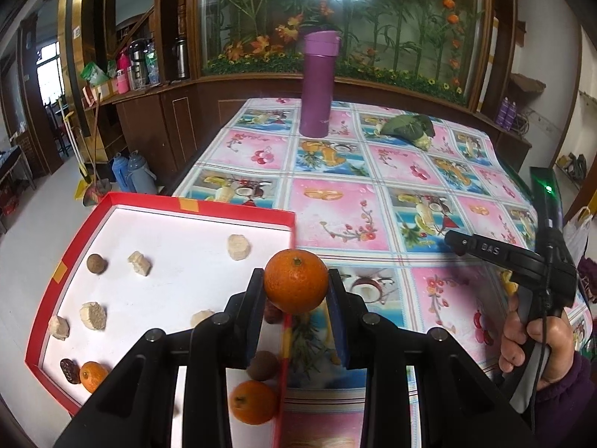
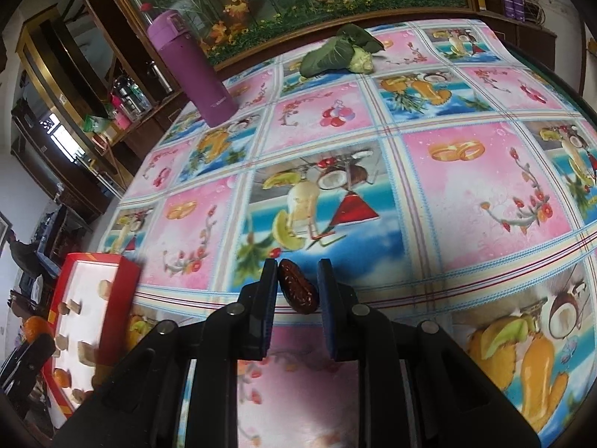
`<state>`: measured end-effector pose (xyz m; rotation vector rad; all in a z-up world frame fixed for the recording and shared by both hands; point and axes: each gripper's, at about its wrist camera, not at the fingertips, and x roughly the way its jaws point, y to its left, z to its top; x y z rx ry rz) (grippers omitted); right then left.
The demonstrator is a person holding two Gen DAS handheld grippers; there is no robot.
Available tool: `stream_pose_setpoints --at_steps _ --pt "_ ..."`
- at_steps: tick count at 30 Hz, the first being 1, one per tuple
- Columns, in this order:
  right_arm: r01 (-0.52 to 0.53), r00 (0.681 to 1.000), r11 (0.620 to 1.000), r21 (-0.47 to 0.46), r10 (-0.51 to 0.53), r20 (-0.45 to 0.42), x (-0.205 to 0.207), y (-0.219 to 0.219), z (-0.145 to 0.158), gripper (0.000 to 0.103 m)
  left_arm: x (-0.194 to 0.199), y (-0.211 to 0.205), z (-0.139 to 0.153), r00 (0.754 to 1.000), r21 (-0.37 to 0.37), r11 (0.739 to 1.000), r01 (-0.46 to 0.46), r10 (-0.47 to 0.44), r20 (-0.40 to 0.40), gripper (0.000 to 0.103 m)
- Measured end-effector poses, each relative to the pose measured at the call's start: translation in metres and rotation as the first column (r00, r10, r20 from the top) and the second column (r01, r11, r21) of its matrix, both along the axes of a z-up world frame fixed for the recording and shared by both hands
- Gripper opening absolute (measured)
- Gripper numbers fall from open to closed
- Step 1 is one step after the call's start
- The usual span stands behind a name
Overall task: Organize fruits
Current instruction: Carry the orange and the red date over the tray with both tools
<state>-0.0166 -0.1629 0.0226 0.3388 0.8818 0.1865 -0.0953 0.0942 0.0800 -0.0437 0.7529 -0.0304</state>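
Observation:
My left gripper (image 1: 296, 276) is shut on an orange (image 1: 296, 282), held above the right wall of a red box (image 1: 194, 206) with a white floor. Inside the box lie several pale banana pieces (image 1: 238, 247), a brown longan (image 1: 97, 263), a dark date (image 1: 70, 370) and two more oranges (image 1: 253, 401). In the right wrist view my right gripper (image 2: 297, 267) is shut on a dark date (image 2: 298, 287) above the tablecloth, with the red box (image 2: 112, 287) to its left. A hand holds the right gripper (image 1: 457, 240) to the right of the orange.
A purple flask (image 1: 317, 86) (image 2: 194, 71) stands at the far side of the table. A leafy green vegetable (image 1: 408, 128) (image 2: 339, 54) lies to the flask's right. The patterned tablecloth (image 2: 466, 171) covers the table; the box overhangs its left edge.

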Motion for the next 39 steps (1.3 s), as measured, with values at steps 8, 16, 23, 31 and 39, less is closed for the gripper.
stream_pose_setpoints --at_steps 8,16,23,31,39 --pt "-0.077 0.996 0.995 0.067 0.074 0.047 -0.019 0.044 0.016 0.024 -0.006 0.032 0.005 0.998 -0.030 0.998 -0.050 0.051 0.030 0.031" --pt "-0.237 0.970 0.966 0.099 0.230 0.082 -0.036 0.114 0.035 0.024 -0.011 0.067 0.005 0.992 -0.050 0.993 -0.111 0.113 0.048 0.031" --pt "-0.338 0.939 0.936 0.095 0.329 0.098 -0.048 0.157 0.044 0.024 -0.013 0.100 -0.002 0.981 -0.048 0.982 -0.185 0.187 0.042 0.031" --pt "-0.438 0.898 0.896 0.076 0.433 0.080 -0.062 0.199 0.039 0.024 -0.013 0.127 -0.013 0.967 -0.040 0.967 -0.251 0.252 0.024 0.031" --pt "-0.512 0.859 0.855 0.085 0.509 0.050 -0.079 0.227 0.030 0.024 -0.015 0.145 -0.022 0.956 -0.020 0.956 -0.293 0.293 0.005 0.031"
